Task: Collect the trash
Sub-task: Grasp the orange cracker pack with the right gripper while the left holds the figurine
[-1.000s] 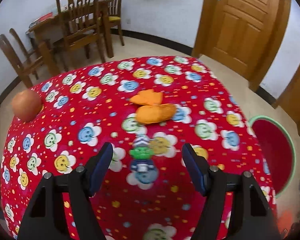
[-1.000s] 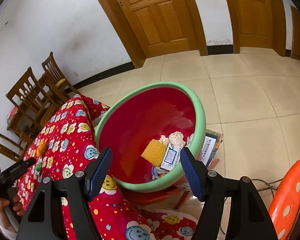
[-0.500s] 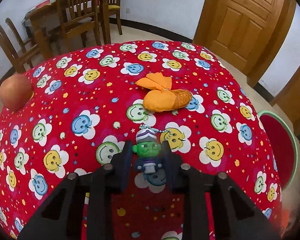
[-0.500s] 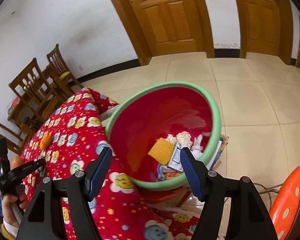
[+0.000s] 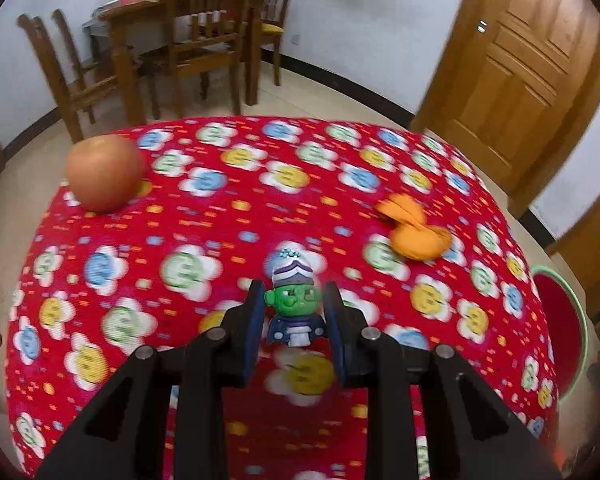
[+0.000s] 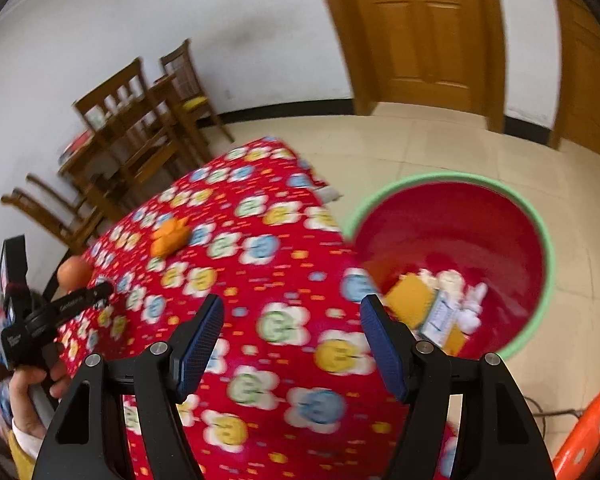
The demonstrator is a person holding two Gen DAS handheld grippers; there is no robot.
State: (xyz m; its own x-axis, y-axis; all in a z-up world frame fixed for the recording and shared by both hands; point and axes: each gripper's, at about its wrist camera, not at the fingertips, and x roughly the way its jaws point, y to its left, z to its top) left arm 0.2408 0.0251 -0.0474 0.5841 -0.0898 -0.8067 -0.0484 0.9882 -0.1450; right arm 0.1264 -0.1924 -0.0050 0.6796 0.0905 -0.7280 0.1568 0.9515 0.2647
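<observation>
The left gripper [image 5: 294, 320] pinches a small green-faced toy figure [image 5: 293, 307]; the right gripper [image 6: 292, 334] stands wide, with the red green-rimmed plastic basin [image 6: 540, 240] at 2 o'clock.

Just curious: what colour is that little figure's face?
Green, on the toy figure; clearest in the left wrist view.

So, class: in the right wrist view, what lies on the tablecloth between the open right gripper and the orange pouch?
Only bare tablecloth lies between the right gripper and the orange pouch; the right wrist view shows it.
</observation>
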